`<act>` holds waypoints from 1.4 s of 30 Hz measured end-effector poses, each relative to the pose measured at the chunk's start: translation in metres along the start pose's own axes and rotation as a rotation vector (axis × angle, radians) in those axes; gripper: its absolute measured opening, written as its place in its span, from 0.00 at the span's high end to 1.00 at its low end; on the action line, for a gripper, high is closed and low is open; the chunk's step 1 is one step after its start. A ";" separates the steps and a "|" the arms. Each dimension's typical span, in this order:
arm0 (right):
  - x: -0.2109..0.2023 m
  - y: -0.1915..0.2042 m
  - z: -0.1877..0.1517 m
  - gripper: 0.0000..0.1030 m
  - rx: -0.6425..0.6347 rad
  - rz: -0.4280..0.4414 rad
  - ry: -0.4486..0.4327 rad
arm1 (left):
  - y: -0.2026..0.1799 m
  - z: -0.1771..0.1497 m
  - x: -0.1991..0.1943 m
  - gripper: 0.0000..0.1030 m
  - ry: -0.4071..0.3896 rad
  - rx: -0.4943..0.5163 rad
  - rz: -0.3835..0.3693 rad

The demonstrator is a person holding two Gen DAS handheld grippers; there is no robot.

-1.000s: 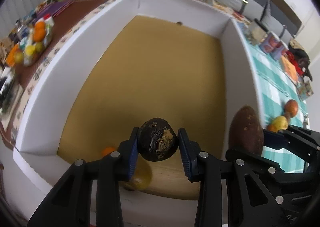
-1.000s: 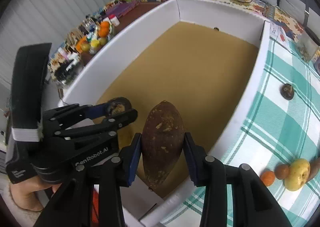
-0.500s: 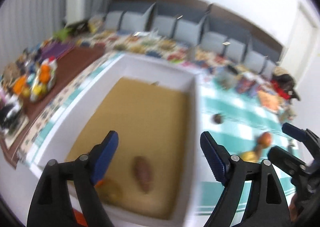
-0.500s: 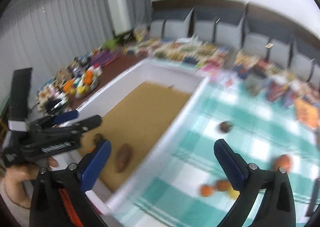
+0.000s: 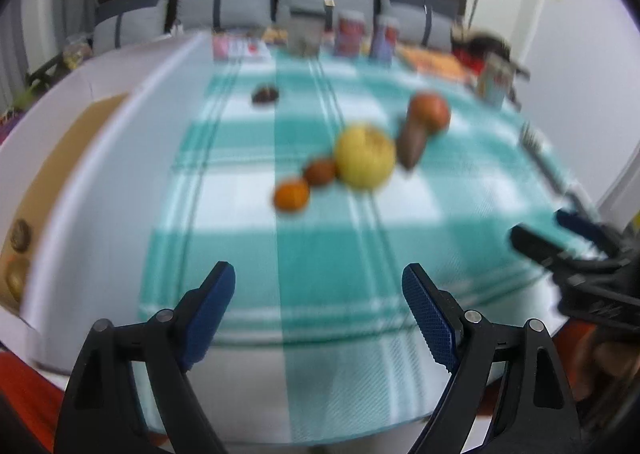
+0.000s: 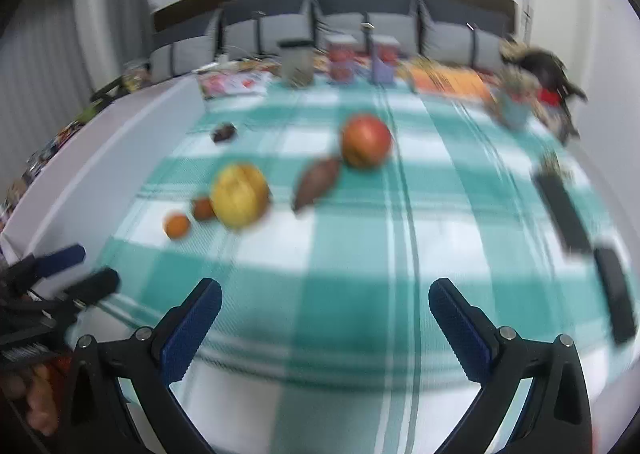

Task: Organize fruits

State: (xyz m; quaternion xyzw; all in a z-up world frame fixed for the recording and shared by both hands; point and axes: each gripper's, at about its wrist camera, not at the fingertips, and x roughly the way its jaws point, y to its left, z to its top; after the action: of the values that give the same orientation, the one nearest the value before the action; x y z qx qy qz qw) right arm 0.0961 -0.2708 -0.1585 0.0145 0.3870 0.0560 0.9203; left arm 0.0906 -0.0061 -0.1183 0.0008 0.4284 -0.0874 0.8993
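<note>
With our left gripper (image 5: pixel 318 308) and right gripper (image 6: pixel 325 328) both empty and wide apart, we face what looks like a blurred fruit cluster around the yellow apple (image 5: pixel 365 156), right of the white box (image 5: pixel 80 158), needing a next pick.

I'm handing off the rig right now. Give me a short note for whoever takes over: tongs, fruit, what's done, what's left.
Left tongs: open, empty.
Right tongs: open, empty.
In the white box: at least two fruits near its corner.
On the checked cloth: small orange fruit, small brown fruit, yellow fruit, long brown fruit, red apple, dark fruit apart near the box.
Left: six fruits to box. Views blurred.
</note>
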 end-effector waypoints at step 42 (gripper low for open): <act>0.050 -0.002 -0.056 0.00 -0.040 -0.061 0.046 | -0.005 -0.034 0.040 0.06 0.003 0.054 0.076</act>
State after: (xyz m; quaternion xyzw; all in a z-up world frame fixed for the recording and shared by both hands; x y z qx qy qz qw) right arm 0.0911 -0.2680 -0.2335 -0.0168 0.4072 0.0361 0.9125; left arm 0.0882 -0.0148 -0.1710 0.0414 0.4271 -0.0649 0.9009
